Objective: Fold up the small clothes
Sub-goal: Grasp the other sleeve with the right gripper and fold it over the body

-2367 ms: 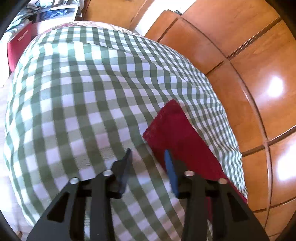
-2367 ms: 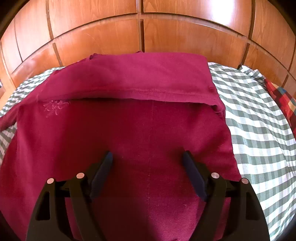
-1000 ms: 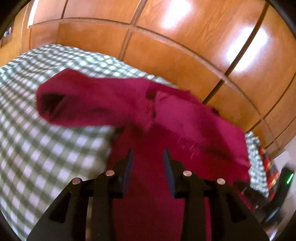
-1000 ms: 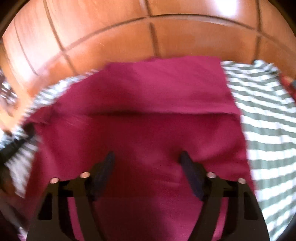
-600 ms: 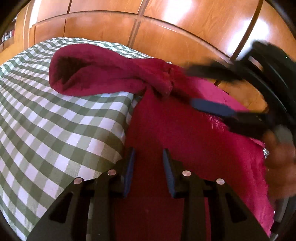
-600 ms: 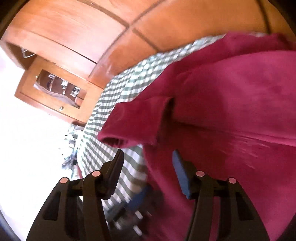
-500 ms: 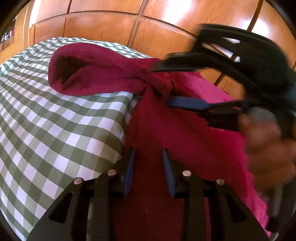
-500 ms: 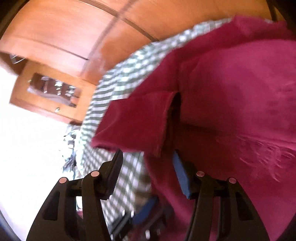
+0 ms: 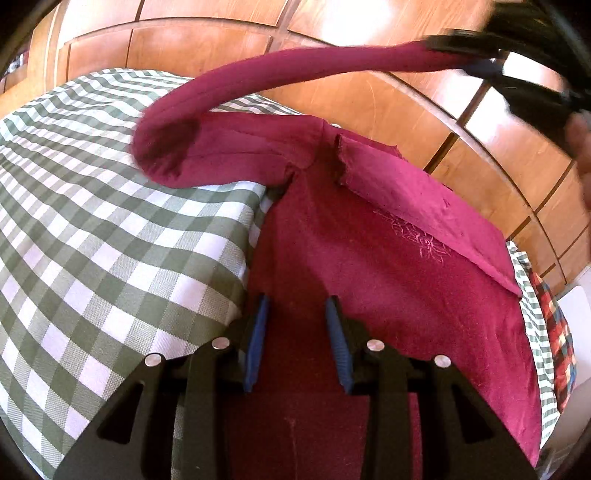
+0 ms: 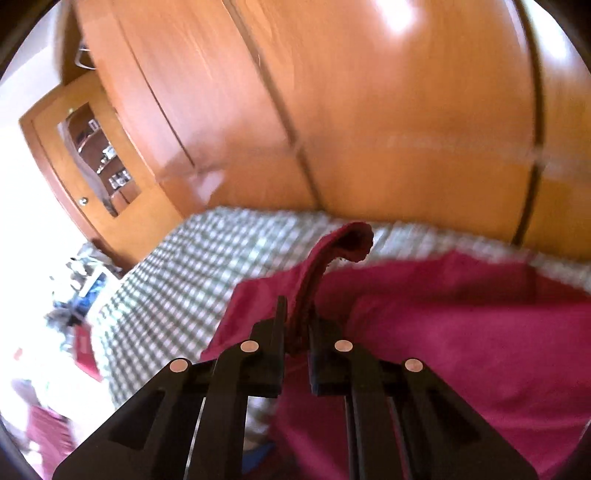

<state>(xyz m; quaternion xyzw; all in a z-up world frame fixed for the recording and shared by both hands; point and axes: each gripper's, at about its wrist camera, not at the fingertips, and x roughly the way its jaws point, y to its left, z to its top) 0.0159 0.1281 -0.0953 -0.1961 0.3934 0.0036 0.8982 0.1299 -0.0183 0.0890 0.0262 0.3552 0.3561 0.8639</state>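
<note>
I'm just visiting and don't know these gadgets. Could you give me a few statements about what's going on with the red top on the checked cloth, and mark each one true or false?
1. The right gripper is clamped on the red top's sleeve. True.
2. The sleeve lies flat on the checked cloth. False: it is lifted in an arc.
3. The left gripper pinches a fold of cloth. False: its jaws stand apart over the red top.
4. Wooden panels stand behind. True.

Bright daylight, glare on wood panels (image 9: 369, 22), fisheye-bent edges, motion blur across right wrist view.
</note>
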